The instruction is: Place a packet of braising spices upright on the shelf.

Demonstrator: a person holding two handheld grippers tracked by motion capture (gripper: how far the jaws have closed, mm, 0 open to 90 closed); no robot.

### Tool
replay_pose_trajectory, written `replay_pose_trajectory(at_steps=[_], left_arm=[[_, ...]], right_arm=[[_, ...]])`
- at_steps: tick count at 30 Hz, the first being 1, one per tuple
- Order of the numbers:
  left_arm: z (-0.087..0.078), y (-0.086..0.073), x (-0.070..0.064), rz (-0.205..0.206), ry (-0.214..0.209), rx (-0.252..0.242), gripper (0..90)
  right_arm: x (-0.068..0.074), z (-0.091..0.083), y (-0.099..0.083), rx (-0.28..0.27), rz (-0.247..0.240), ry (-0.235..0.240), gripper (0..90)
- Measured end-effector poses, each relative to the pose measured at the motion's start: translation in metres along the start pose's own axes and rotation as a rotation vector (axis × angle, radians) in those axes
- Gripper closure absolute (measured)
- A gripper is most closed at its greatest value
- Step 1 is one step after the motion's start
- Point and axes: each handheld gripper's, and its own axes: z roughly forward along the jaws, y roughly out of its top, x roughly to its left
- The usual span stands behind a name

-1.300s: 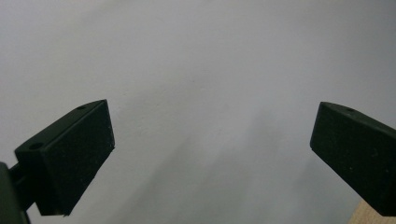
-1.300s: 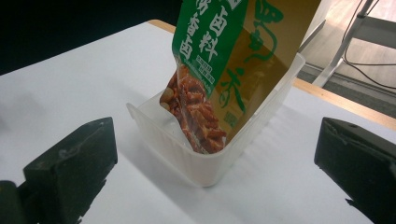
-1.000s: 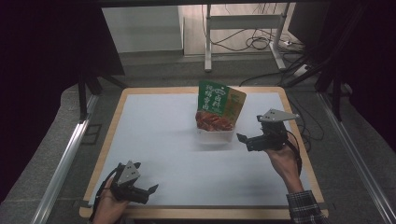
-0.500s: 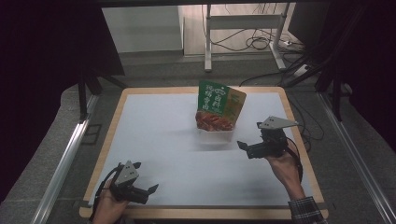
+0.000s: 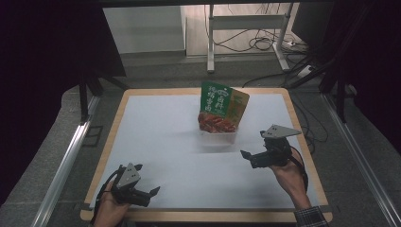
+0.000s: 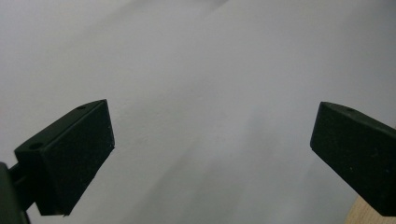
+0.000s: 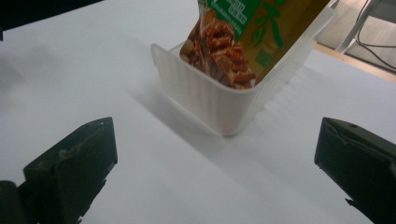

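lab | white-topped test table (image 5: 156,142) | floor cables (image 5: 257,42)

A green and yellow snack pouch (image 5: 218,109), printed with reddish food, is standing upright in a translucent white ribbed tub (image 5: 217,137), leaning slightly toward 1 o'clock. In the right gripper view the snack pouch (image 7: 243,37) is filling the tub (image 7: 219,100) and rising well above its rim. The tub is sitting on the white table surface (image 5: 165,137), just past centre toward 12 o'clock.
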Motion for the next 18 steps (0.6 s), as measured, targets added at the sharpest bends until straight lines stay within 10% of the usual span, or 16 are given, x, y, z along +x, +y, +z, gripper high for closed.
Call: replay_pose_trajectory(at_steps=[18], left_arm=[[0.001, 0.0, -0.001, 0.005, 0.005, 0.004, 0.0]], right_arm=[[0.01, -0.021, -0.02, 0.008, 0.022, -0.005, 0.0]])
